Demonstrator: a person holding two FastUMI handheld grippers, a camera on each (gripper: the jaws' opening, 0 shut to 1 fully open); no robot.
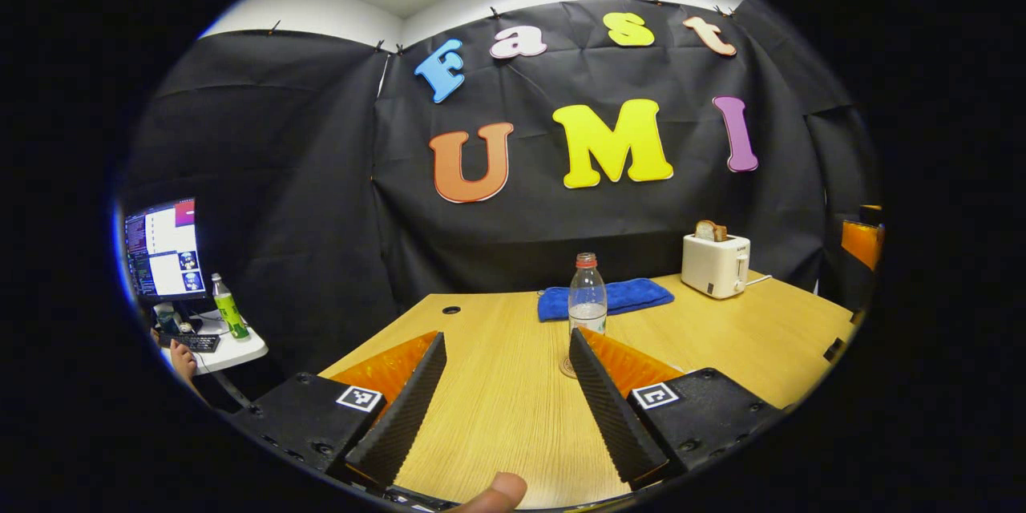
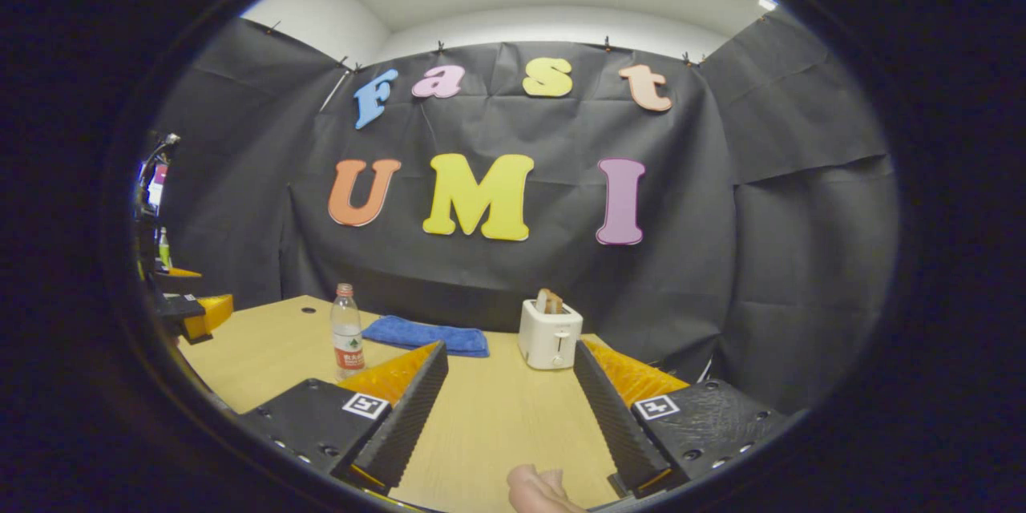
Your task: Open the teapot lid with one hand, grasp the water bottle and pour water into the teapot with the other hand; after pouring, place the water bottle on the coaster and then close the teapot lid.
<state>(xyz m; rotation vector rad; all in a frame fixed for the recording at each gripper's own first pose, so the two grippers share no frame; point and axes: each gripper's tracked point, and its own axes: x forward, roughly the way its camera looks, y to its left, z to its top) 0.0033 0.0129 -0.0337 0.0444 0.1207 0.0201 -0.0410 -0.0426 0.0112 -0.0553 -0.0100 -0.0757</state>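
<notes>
Presently the water bottle (image 1: 587, 294) stands upright, capped, on what may be the coaster (image 1: 567, 369), a round edge half hidden behind a finger; this fits bottle-not-yet-lifted or bottle-set-back equally, and I cannot place the teapot. Left gripper (image 1: 507, 381) and right gripper (image 2: 509, 389) both hover over the wooden table (image 1: 513, 409) with fingers spread, holding nothing. Blue cloth (image 1: 609, 296) lies far centre, toaster (image 1: 715, 260) far right.
</notes>
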